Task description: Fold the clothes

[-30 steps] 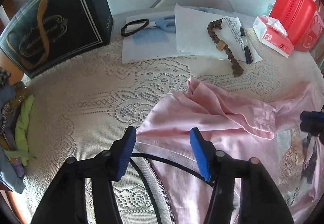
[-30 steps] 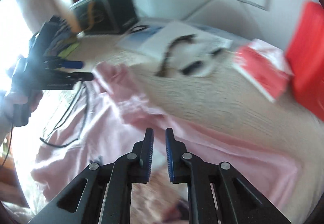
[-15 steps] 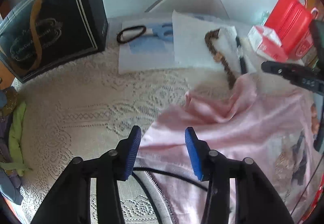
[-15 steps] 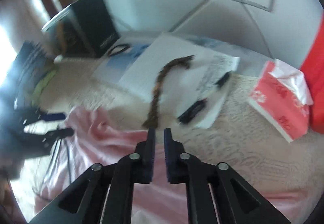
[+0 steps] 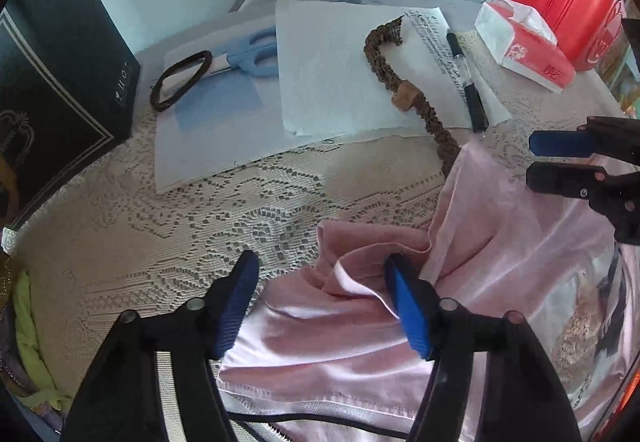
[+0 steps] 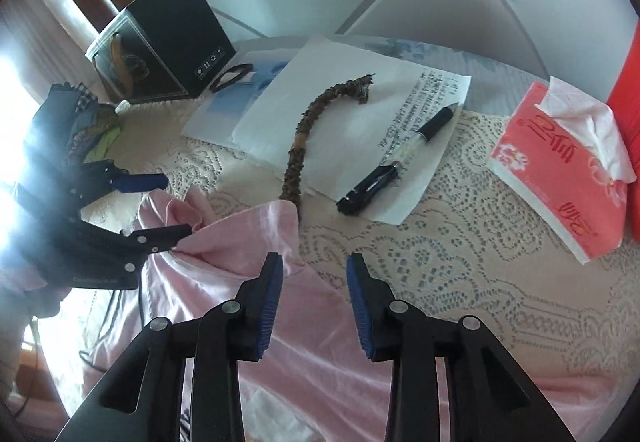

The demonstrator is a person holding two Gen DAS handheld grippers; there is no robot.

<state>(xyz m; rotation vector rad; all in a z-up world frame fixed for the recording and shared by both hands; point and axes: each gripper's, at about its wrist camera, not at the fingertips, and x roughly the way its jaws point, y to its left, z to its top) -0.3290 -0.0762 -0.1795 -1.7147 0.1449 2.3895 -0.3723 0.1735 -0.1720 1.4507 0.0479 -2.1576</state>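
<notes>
Pink shirt (image 5: pixel 500 242) lies bunched on the lace cloth (image 5: pixel 200 234), just below the pen (image 6: pixel 396 162). Your left gripper (image 5: pixel 320 282) straddles its crumpled sleeve, parted; your right gripper (image 6: pixel 314 274) has just been opening, empty.

We see a pale pink garment (image 5: pixel 500 242) spread across the lace tablecloth (image 5: pixel 200 234). Its near corner is bunched into soft folds, and a printed picture shows on its front.

Both grippers are black plastic linkages joined by round silver rivets. The left gripper (image 5: pixel 320 294) and right gripper (image 6: pixel 316 298) carry flat blue ribbed pads (image 6: pixel 272 306) on their fingers. White lettering marks one side.
</notes>
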